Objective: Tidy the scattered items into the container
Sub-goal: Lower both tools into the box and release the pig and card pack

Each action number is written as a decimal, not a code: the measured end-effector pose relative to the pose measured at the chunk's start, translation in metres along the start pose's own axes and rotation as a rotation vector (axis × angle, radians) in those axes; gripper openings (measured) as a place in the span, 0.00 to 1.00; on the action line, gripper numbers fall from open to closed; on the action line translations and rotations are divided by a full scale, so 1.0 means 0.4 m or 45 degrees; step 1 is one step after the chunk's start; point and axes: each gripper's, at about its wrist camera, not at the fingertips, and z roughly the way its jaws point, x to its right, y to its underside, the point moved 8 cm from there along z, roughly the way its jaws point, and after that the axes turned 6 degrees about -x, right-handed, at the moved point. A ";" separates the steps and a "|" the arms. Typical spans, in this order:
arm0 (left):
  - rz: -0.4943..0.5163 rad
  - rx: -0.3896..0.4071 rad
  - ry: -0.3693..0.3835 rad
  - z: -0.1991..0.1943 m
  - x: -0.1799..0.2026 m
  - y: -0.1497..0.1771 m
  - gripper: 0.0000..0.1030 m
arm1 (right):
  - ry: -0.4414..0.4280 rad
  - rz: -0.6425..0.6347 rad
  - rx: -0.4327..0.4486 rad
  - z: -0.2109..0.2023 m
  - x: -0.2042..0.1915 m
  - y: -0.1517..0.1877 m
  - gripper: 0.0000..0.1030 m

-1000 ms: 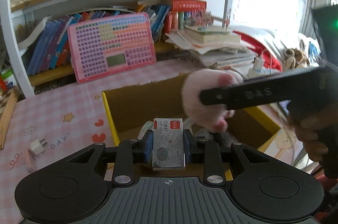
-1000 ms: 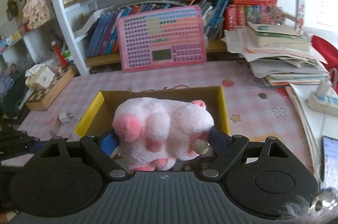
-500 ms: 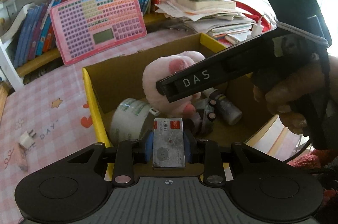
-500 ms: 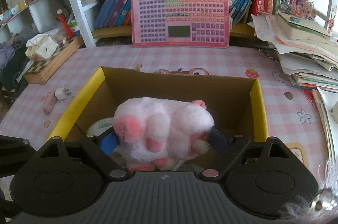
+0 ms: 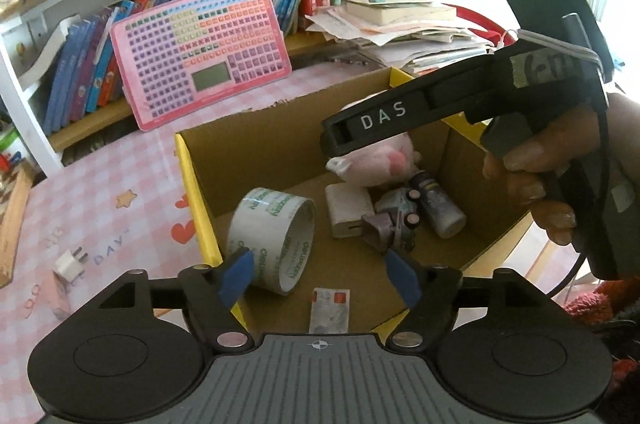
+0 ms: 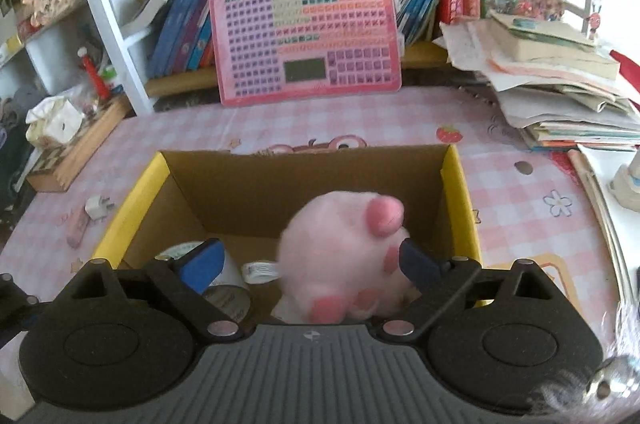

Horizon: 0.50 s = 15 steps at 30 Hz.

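Box (image 5: 280, 144) is sitting mid-frame, holding one tape roll (image 5: 272, 236), one card (image 5: 330, 310), one plush (image 6: 340, 256). Left gripper (image 5: 318, 278) and right gripper (image 6: 312, 264) are both hanging spread apart above it, holding nothing.

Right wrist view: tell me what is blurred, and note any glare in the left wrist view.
Right wrist view: the pink plush toy is motion-smeared between the open fingers; the cardboard box stays sharp. Left wrist view: the window at top right blows out white, and the shelves bend with fisheye.
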 end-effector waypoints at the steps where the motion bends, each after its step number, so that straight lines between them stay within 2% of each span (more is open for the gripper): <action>1: 0.001 0.004 -0.002 -0.003 0.001 0.001 0.76 | -0.001 -0.001 0.003 -0.005 0.000 0.002 0.93; 4: 0.004 0.029 -0.023 -0.018 0.006 0.003 0.83 | -0.005 -0.001 0.014 -0.022 -0.004 0.011 0.93; 11: -0.011 0.100 -0.058 -0.058 0.000 0.009 0.88 | -0.015 -0.013 0.052 -0.070 -0.023 0.034 0.93; 15: -0.033 0.145 -0.067 -0.084 -0.012 0.016 0.89 | 0.016 -0.025 0.089 -0.098 -0.028 0.049 0.93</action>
